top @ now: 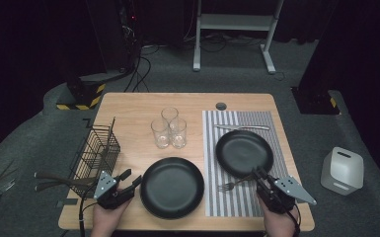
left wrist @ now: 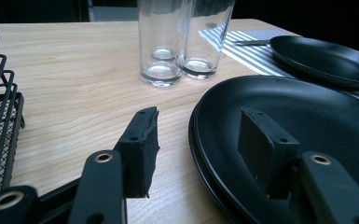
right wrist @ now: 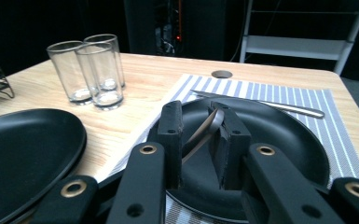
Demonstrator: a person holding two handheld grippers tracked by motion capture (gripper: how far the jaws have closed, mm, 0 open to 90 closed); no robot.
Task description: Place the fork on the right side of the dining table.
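Observation:
Two black plates lie on the wooden table. My left gripper [top: 132, 177] [left wrist: 198, 121] stands open at the left rim of the near plate [top: 171, 187] [left wrist: 307, 107], one jaw over the wood and the other over the plate, nothing between them. The far plate [top: 244, 153] [right wrist: 279, 130] rests on a striped placemat [top: 237, 200]. My right gripper [top: 257, 174] [right wrist: 196, 112] is at that plate's near edge, shut on the handle of a fork [top: 231, 185] [right wrist: 205, 130]. The fork's tines point left over the placemat.
Three empty glasses [top: 169, 129] [left wrist: 163, 46] [right wrist: 88, 70] stand together behind the near plate. A knife [top: 242, 127] [right wrist: 270, 105] lies on the placemat beyond the far plate. A black wire basket [top: 96, 150] sits at the table's left edge. A white container [top: 342, 170] stands on the floor at the right.

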